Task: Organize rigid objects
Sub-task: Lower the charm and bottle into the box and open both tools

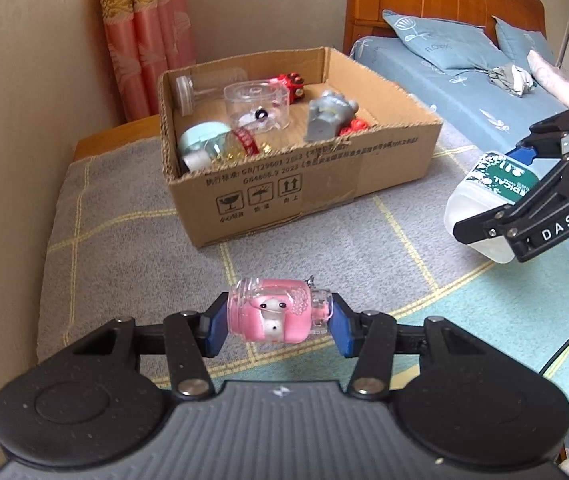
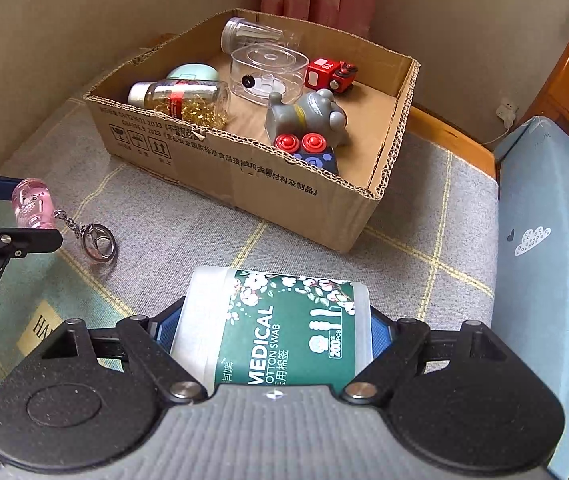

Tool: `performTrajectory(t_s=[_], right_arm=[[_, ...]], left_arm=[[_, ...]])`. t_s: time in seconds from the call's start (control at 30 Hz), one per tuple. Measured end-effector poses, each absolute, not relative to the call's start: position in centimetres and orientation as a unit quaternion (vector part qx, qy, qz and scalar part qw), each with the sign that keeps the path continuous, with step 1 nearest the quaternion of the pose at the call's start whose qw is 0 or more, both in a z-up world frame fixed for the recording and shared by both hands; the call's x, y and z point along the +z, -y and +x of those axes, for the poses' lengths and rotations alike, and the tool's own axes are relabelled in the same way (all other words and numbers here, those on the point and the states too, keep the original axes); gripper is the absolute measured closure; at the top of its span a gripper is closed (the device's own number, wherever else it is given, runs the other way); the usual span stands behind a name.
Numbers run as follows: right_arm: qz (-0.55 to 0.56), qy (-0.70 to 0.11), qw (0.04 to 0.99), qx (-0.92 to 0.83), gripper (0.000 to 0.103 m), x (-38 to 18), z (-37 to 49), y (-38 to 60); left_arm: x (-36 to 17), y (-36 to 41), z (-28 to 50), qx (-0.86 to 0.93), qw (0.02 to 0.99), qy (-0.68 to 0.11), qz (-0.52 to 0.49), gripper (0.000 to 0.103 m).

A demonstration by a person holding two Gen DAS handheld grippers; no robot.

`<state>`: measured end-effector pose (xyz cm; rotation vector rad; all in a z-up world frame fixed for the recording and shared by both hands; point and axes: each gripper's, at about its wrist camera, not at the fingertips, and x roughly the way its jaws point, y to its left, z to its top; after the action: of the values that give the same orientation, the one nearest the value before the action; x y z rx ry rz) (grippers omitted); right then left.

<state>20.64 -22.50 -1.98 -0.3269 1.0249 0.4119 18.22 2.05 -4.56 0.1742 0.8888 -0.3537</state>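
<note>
My left gripper [image 1: 279,322] is shut on a small pink bottle keychain [image 1: 272,312], held crosswise between the blue pads above the checked blanket. In the right wrist view the same pink bottle [image 2: 34,202] shows at the far left, its chain and key ring [image 2: 98,244] hanging down to the blanket. My right gripper [image 2: 274,330] is shut on a translucent box of medical cotton swabs [image 2: 272,320] with a green flowered label. It also appears at the right edge of the left wrist view, where the right gripper [image 1: 492,190] holds the swab box [image 1: 480,200] off the blanket. The open cardboard box [image 1: 304,168] [image 2: 244,184] stands just beyond both.
The cardboard box holds a clear jar [image 2: 244,34], a clear round container [image 2: 268,74], a red toy car [image 2: 330,74], a grey toy [image 2: 312,118], a capsule bottle [image 2: 184,100] and more. A bed with blue bedding [image 1: 444,80] lies to the right. Walls and a pink curtain [image 1: 144,32] stand behind.
</note>
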Motion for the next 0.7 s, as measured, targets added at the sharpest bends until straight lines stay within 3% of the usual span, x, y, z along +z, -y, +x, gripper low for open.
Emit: performTrajectory(t_s=[0.7], right_arm=[[-0.161, -0.4, 0.871, 0.235, 0.015, 5.5, 21.5, 22.5]], left_arm=[[4.4, 1.2, 23.8, -0.198, 0.903, -0.356, 0.138, 0.054]])
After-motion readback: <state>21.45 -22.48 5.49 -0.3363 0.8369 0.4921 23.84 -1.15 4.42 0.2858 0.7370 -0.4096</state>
